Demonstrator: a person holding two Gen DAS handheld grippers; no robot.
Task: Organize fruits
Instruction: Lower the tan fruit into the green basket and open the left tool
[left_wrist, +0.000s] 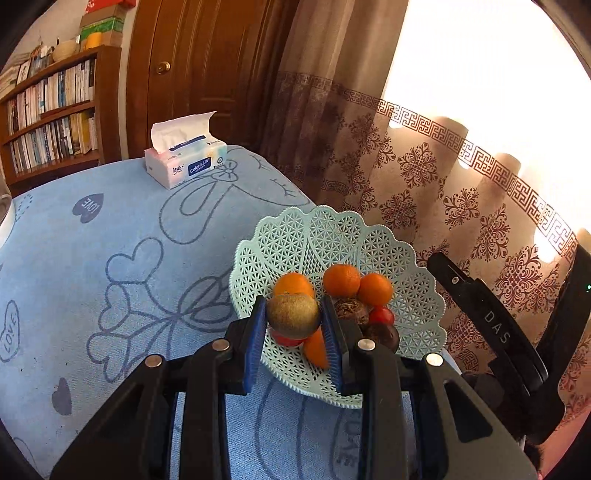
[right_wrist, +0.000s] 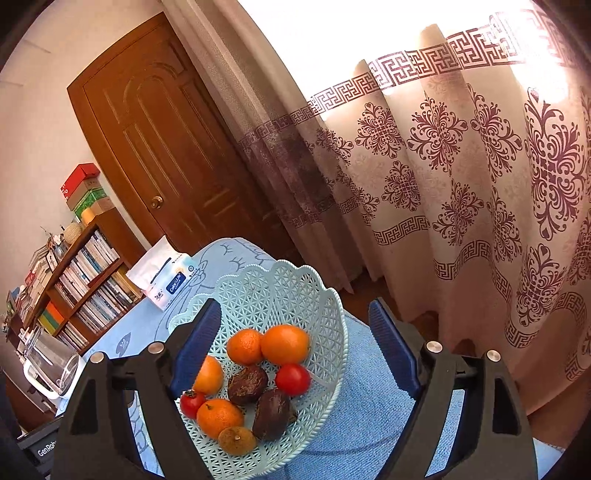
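Kiwi (left_wrist: 293, 315): pinched between the blue pads of the left gripper (left_wrist: 294, 325), raised above the near side of the basket, just ahead of the fingertips.
Left gripper: closed to the kiwi's width, both pads pressed on its flanks.
Basket (left_wrist: 417, 295): pale green lattice bowl directly below and beyond the held kiwi, resting on the blue cloth (left_wrist: 110, 229).
Fruit in basket: oranges (right_wrist: 284, 343), two red tomatoes (right_wrist: 292, 379), two dark wrinkled fruits (right_wrist: 247, 384), one small brownish fruit (right_wrist: 236, 440) at the near rim.
Right gripper (right_wrist: 295, 354): spread wide, holding nothing, hanging above the basket with the fruit framed between its fingers.
Step in hand: probably the drop-off of the kiwi into the basket.
Next move: likely a short descent toward a free gap among the fruit, then a gentle release, with care against rolling over the rim.
Surroundings: tissue box (left_wrist: 184, 162) far ahead on the cloth, patterned curtain (left_wrist: 461, 192) to the right.
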